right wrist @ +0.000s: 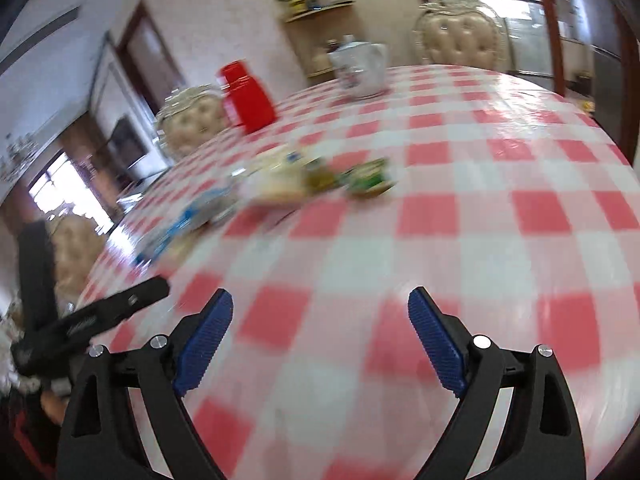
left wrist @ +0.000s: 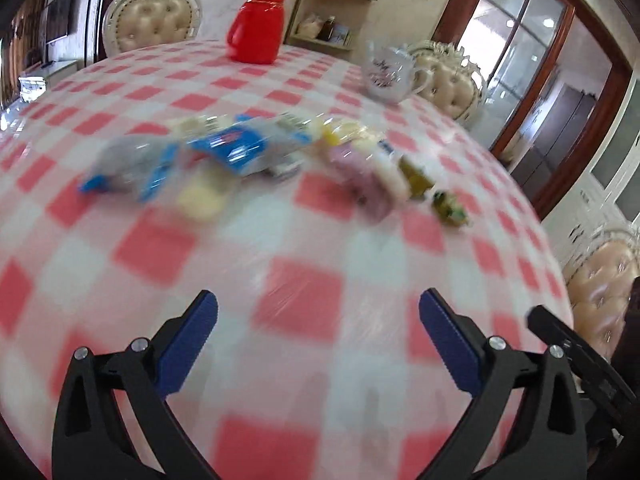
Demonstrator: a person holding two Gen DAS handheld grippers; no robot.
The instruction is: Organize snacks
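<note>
The snacks lie in a blurred row across the middle of the red-and-white checked table (left wrist: 304, 280). From left to right they are blue-and-white packets (left wrist: 224, 152), a pale yellow packet (left wrist: 202, 196), a pink packet (left wrist: 360, 172) and small green packets (left wrist: 416, 176). My left gripper (left wrist: 319, 300) hovers over the near cloth, well short of the row, open with nothing between its blue pads. The right wrist view has a green packet (right wrist: 370, 178), a pale packet (right wrist: 280, 184) and blue packets (right wrist: 188, 220) ahead and to the left. My right gripper (right wrist: 321, 297) is open and empty too.
A red jug (left wrist: 258, 22) and a white teapot (left wrist: 390, 70) stand at the far side of the table. Cream tufted chairs (left wrist: 152, 24) ring the table. A wooden shelf (left wrist: 332, 12) stands against the wall behind.
</note>
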